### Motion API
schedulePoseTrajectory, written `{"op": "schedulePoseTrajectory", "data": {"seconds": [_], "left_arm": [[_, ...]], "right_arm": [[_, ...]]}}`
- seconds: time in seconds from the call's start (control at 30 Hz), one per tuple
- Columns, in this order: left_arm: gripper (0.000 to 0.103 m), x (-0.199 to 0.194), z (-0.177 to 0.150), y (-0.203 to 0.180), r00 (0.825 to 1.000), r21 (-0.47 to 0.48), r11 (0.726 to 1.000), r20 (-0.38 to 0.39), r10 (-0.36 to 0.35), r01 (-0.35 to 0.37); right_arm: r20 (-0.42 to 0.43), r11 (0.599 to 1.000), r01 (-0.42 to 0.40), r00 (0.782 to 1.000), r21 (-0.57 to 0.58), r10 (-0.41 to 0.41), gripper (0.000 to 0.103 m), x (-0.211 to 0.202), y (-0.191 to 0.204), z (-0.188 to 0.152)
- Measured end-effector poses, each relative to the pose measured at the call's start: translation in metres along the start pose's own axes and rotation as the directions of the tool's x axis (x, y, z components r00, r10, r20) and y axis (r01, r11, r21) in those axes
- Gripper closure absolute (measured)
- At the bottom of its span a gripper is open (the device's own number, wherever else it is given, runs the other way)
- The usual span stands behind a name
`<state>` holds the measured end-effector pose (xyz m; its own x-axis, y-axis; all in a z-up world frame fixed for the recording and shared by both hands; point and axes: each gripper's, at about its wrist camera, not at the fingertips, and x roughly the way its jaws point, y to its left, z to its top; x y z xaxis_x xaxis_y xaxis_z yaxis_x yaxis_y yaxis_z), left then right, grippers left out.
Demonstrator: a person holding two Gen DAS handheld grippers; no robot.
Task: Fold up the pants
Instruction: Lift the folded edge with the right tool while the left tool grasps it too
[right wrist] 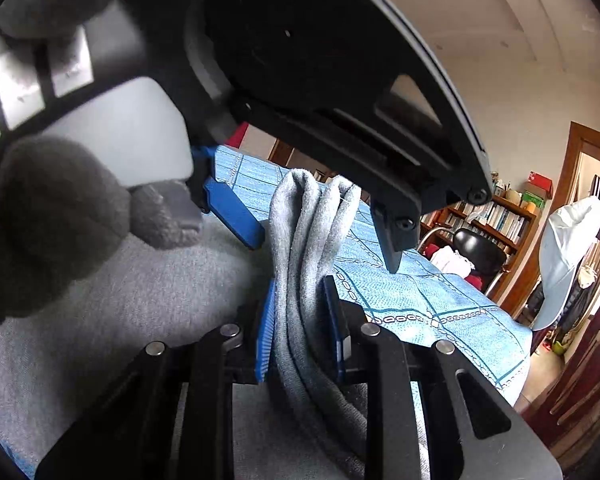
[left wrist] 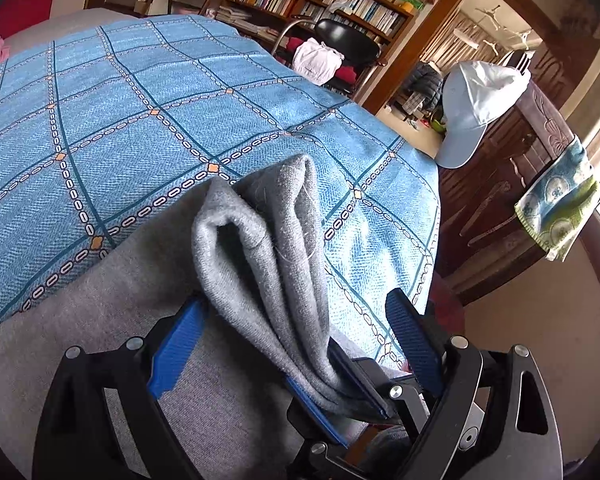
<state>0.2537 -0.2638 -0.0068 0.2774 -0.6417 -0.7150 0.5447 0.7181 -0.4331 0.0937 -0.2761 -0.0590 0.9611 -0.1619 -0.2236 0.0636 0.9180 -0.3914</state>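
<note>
While a bunched fold of the grey pants (right wrist: 312,220) is pinched tight in the right gripper (right wrist: 300,286), the left gripper (left wrist: 296,302) is held wide open around it, gripping nothing.

Much of the right wrist view is blocked by the left gripper's black body and a grey gloved hand (right wrist: 40,220), blurred at near left. The rest of the pants is spread flat at near left on the blue checked bedspread (left wrist: 120,120), its outline cut off by both frames. The bedspread's right edge is seen just beyond the fold, with bare cover left far and left. A pale cap (left wrist: 476,108) and patterned towel (left wrist: 560,204) are hung on dark furniture past that edge.
</note>
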Motion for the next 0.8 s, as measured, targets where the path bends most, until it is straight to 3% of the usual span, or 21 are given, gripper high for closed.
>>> {"op": "schedulePoseTrajectory", "data": {"seconds": [0.07, 0.13, 0.17, 0.2, 0.23, 0.3, 0.33, 0.37, 0.47, 0.57, 0.8], "left_arm": [[0.018, 0.005, 0.001, 0.002, 1.0, 0.01, 1.0, -0.021, -0.019, 0.02], [0.045, 0.013, 0.001, 0.001, 0.999, 0.026, 1.0, -0.049, -0.01, 0.012], [0.07, 0.017, 0.001, 0.002, 0.997, 0.019, 1.0, -0.071, -0.006, 0.007], [0.078, 0.02, 0.0, 0.006, 0.997, 0.004, 1.0, -0.08, 0.001, -0.001], [0.079, 0.02, -0.001, 0.009, 0.997, -0.006, 1.0, -0.076, -0.002, 0.001], [0.083, 0.018, -0.003, 0.013, 0.998, -0.013, 1.0, -0.069, -0.007, 0.006], [0.083, 0.017, -0.004, 0.013, 0.998, -0.016, 1.0, -0.067, -0.008, 0.007], [0.083, 0.015, -0.005, 0.013, 0.998, -0.015, 1.0, -0.064, -0.009, 0.008], [0.083, 0.009, -0.004, 0.012, 0.998, -0.014, 1.0, -0.057, -0.01, 0.009], [0.083, 0.002, -0.004, 0.01, 0.999, -0.011, 1.0, -0.05, -0.014, 0.014], [0.083, -0.013, -0.006, 0.004, 1.0, -0.001, 1.0, -0.025, 0.0, 0.0]], "right_arm": [[0.006, 1.0, 0.0, 1.0, -0.013, 0.0, 0.08, -0.001, 0.002, -0.002], [0.006, 1.0, -0.007, 1.0, -0.015, 0.007, 0.08, -0.003, 0.003, -0.005], [0.007, 1.0, -0.009, 1.0, -0.009, 0.009, 0.079, -0.004, 0.002, -0.005], [0.009, 1.0, -0.015, 1.0, 0.004, 0.015, 0.079, -0.005, -0.001, -0.006], [0.013, 0.999, -0.037, 0.999, 0.024, 0.037, 0.077, -0.006, -0.007, -0.005], [0.021, 0.995, -0.067, 0.998, 0.068, 0.066, 0.057, -0.012, -0.018, -0.007], [0.028, 0.993, -0.075, 0.997, 0.091, 0.072, 0.037, -0.016, -0.025, -0.01], [0.036, 0.99, -0.085, 0.996, 0.111, 0.081, 0.03, -0.022, -0.031, -0.012], [0.014, 0.985, -0.083, 0.997, 0.149, 0.082, 0.029, -0.036, -0.046, -0.026], [-0.021, 0.986, -0.05, 0.998, 0.162, 0.054, 0.018, -0.048, -0.056, -0.042], [-0.083, 0.987, -0.057, 0.994, 0.147, 0.069, 0.018, -0.045, -0.062, -0.069]]}}
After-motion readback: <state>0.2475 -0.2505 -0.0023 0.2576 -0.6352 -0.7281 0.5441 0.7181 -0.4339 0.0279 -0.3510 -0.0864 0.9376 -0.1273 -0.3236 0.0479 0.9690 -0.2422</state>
